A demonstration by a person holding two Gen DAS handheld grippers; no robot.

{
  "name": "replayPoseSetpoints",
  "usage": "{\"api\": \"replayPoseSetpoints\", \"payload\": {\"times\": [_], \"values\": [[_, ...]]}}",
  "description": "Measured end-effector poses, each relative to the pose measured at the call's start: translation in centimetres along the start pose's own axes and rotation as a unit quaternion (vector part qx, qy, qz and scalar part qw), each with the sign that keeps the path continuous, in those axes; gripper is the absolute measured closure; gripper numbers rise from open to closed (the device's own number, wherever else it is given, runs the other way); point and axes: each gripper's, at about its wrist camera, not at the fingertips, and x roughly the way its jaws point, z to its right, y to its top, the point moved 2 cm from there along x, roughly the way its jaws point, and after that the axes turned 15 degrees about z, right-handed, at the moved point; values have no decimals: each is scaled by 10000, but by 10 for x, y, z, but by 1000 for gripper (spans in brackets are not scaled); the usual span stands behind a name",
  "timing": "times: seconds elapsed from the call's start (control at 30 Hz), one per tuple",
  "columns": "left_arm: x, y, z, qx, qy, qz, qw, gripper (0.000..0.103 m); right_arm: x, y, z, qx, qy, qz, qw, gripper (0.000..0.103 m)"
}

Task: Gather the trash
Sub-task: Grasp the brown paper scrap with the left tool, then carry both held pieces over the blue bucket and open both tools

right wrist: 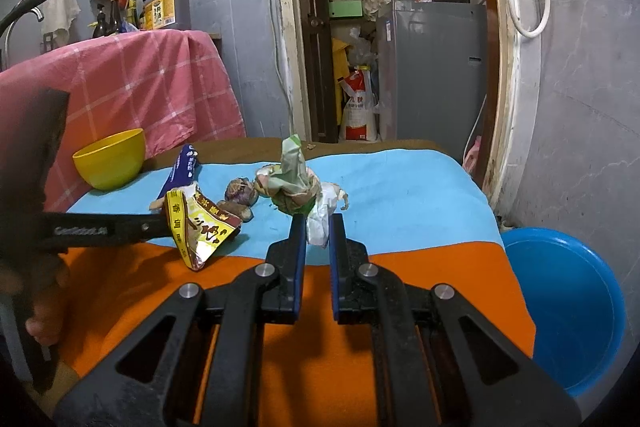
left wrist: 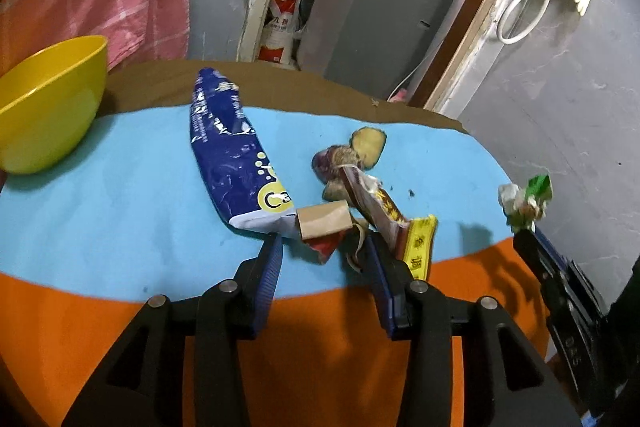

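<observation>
In the left wrist view my left gripper (left wrist: 325, 250) stands open low over the cloth-covered table (left wrist: 120, 211). A cardboard tube (left wrist: 324, 221) and a red scrap (left wrist: 325, 247) lie just ahead between its tips, untouched by the pads. A yellow-and-red snack wrapper (left wrist: 416, 243) leans on the outside of its right-hand finger. A blue bag (left wrist: 232, 155) and purple vegetable scraps (left wrist: 340, 163) lie further back. My right gripper (right wrist: 317, 223) is shut on a crumpled white-and-green wrapper wad (right wrist: 296, 179) and holds it above the table. The same wad (left wrist: 524, 199) shows at the right of the left wrist view.
A yellow bowl (left wrist: 48, 103) sits at the table's far left corner, by a pink checked cloth (right wrist: 152, 83). A blue basin (right wrist: 560, 307) stands on the floor right of the table. A person's hand (right wrist: 44, 311) grips the left tool. Behind are a doorway and a grey fridge (right wrist: 432, 67).
</observation>
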Motion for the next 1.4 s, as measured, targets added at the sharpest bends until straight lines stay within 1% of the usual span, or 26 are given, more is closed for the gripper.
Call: {"api": "replayPoseSetpoints", "payload": {"times": [0.13,0.17,0.2,0.33,0.37,0.47,0.63,0.83,0.97,1.13,1.27,1.37,1.4], "values": [[10,4,0,8,10,-10,10000,66,0,0,0,13,-7,-5,10000,71],[8,4,-2,-18,2,1,10000,69,0,0,0,14,0,-6,10000,71],[9,4,-3,-42,10,-6,10000,75,0,0,1,18,-3,-10,10000,71],[10,4,-2,-47,9,-9,10000,85,1,-1,1,41,-29,-22,10000,70],[9,3,-1,-31,26,-8,10000,90,1,-1,1,47,-34,-23,10000,70],[8,1,0,-21,42,-14,10000,96,0,-1,1,45,-36,-20,10000,70],[4,-2,-1,-47,56,-21,10000,99,0,-1,1,51,-35,-19,10000,70],[-6,-5,2,51,29,158,9999,101,1,-1,1,53,-37,-15,10000,70],[-18,-6,4,133,52,352,9993,101,-1,0,0,46,-30,61,10000,70],[-39,-4,12,294,83,851,9959,101,-13,8,-2,39,9,387,9992,70],[-51,1,19,376,1,1171,9924,101,-22,14,-2,64,26,639,9979,70],[-60,7,29,426,-128,1438,9886,101,-29,21,-1,57,-26,853,9963,70],[-63,10,35,459,-192,1548,9867,101,-34,25,0,56,-64,982,9951,70]]}}
